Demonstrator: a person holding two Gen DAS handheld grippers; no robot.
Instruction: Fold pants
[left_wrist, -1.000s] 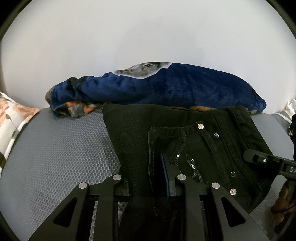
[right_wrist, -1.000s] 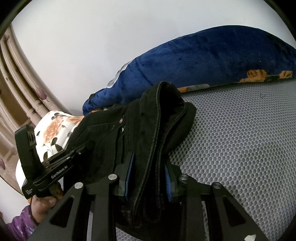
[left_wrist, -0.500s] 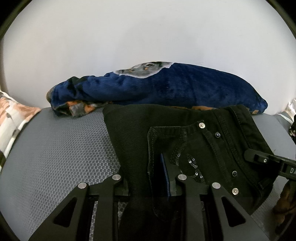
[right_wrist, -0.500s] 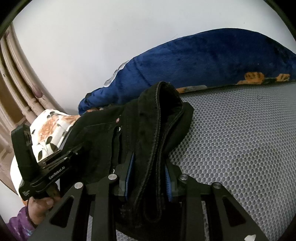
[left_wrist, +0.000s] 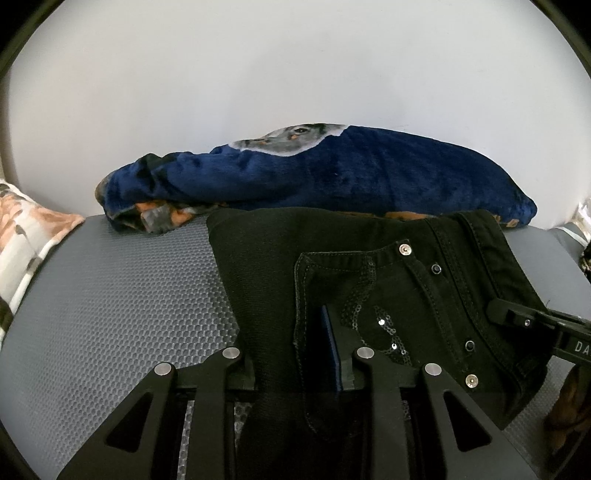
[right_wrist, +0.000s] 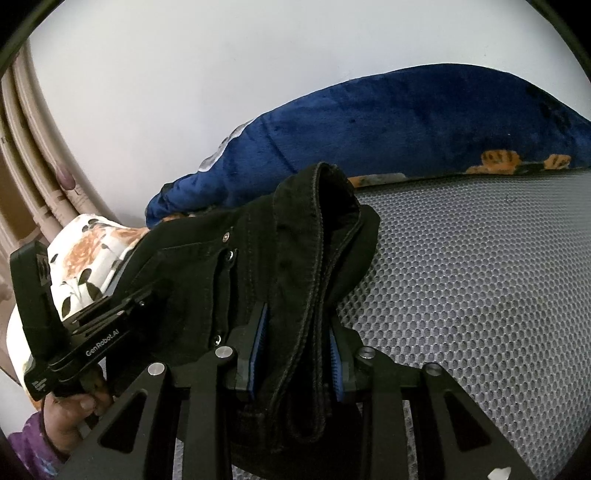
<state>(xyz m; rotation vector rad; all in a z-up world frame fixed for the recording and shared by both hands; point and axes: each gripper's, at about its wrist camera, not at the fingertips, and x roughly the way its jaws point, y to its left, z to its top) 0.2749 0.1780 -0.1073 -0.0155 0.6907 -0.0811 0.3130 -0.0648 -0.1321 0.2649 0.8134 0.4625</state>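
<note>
On the grey mesh surface (left_wrist: 110, 306) against the blue blanket (left_wrist: 369, 173), your left hand-held gripper (left_wrist: 288, 354) and right hand-held gripper (right_wrist: 295, 354) both clamp the black pants (left_wrist: 332, 258) waist end, so uneven pulling could bunch or slip the thick waistband.

Right gripper (right_wrist: 295, 354), clamped on the pants (right_wrist: 306, 258), has drifted slightly rightward (blue blanket (right_wrist: 406, 122) fills more view).

Black pants (left_wrist: 369, 266) with sequins; navy blanket (left_wrist: 369, 173), orange motifs; grey honeycomb-mesh mattress (left_wrist: 122, 295); white pillow (right_wrist: 88, 254), orange floral print.
</note>
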